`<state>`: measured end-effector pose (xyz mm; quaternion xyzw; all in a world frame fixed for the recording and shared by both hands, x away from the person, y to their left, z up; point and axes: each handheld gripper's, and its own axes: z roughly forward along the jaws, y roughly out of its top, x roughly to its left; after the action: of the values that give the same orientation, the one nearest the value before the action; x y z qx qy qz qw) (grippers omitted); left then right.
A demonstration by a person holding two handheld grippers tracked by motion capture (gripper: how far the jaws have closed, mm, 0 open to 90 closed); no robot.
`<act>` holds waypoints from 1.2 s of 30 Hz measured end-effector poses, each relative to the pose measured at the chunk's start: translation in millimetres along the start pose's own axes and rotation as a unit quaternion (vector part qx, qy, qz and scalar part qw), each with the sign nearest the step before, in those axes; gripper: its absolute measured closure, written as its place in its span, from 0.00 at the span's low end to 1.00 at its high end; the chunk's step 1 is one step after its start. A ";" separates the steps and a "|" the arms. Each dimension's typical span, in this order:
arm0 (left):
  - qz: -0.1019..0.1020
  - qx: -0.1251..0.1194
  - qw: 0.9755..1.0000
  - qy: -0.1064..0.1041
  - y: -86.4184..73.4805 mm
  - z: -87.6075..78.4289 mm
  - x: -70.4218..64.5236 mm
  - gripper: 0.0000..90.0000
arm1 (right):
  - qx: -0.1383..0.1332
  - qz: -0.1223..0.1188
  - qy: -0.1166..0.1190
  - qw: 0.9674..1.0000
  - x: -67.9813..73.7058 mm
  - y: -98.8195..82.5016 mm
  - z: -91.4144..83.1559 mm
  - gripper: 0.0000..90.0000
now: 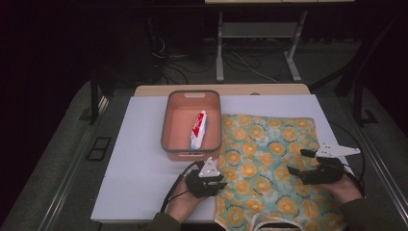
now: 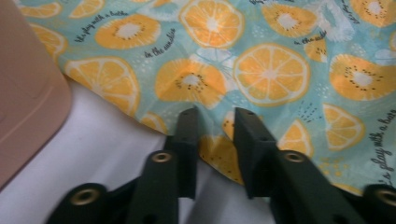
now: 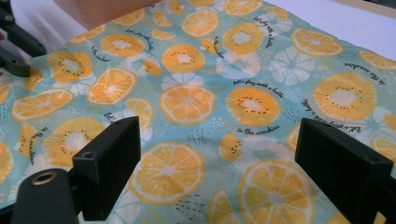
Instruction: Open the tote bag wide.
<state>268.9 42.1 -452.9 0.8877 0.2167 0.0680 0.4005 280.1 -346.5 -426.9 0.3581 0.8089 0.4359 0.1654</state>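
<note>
A turquoise cloth (image 1: 269, 144) printed with orange slices lies spread over the right half of the white table cover (image 1: 139, 159). My left gripper (image 1: 219, 182) is at the cloth's left edge, near the front corner of the bin. In the left gripper view its jaws (image 2: 215, 116) stand narrow with a small gap, and the cloth's edge (image 2: 271, 70) lies between them. My right gripper (image 1: 299, 162) hovers over the cloth's right side. Its jaws (image 3: 217, 140) are spread wide, with flat cloth (image 3: 187, 102) below and nothing gripped.
A salmon-pink bin with a grey rim (image 1: 166, 125) stands at the table's centre back, left of the cloth, with a red and white tube (image 1: 198, 130) inside. The bin's wall (image 2: 23, 93) is close on the left of my left gripper. Bare white cover lies to the left.
</note>
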 end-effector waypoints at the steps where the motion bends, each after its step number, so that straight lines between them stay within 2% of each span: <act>1: 0.003 0.000 1.000 0.002 0.1 0.0 -0.1 0.83 | 0.000 0.000 0.000 1.000 0.0 0.0 0.0 0.16; 3: 0.004 0.000 1.000 0.001 1.4 0.4 1.7 0.98 | 0.000 -0.001 0.000 1.000 0.5 0.0 0.1 0.16; 4: 0.003 -0.002 1.000 0.000 2.3 1.3 2.5 0.99 | 0.000 -0.001 0.000 1.000 0.5 0.1 0.0 0.16; 8: 0.010 -0.011 1.000 0.022 9.8 5.7 5.3 0.99 | -0.001 0.000 0.000 1.000 0.1 0.1 -0.7 0.16; 12: 0.006 -0.025 0.999 0.042 20.8 12.9 10.6 0.99 | -0.001 0.000 0.001 1.000 0.0 0.0 -0.6 0.16; 17: 0.001 -0.028 0.998 0.052 26.7 23.5 16.1 0.99 | -0.001 0.000 0.001 1.000 -0.4 -0.1 -0.8 0.16; 18: -0.001 -0.028 0.998 0.054 26.6 23.8 16.8 0.97 | -0.001 0.000 0.001 1.000 -0.5 -0.1 -0.9 0.16; 22: -0.019 -0.038 0.998 0.056 26.5 15.3 15.8 0.69 | -0.002 0.001 0.001 1.000 -0.6 -0.2 -1.4 0.16; 25: -0.026 -0.045 0.998 0.040 24.6 2.0 10.0 0.51 | -0.002 -0.001 0.000 1.000 -0.4 -0.3 -1.5 0.16; 28: -0.028 -0.036 0.999 0.025 16.3 -11.4 2.3 0.44 | 0.000 -0.001 0.000 1.000 -0.1 -0.3 -1.1 0.16; 32: -0.036 -0.030 0.999 0.003 2.7 -25.3 -7.0 0.42 | 0.001 -0.001 0.000 1.000 0.4 -0.2 -0.6 0.16; 36: -0.038 -0.016 0.999 -0.014 -5.7 -27.0 -18.5 0.42 | 0.001 -0.004 0.000 1.000 0.7 -0.2 -0.1 0.16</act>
<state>242.5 55.7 -438.1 0.8730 0.2440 0.0439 0.4200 279.4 -346.1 -427.0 0.3556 0.8107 0.4342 0.1667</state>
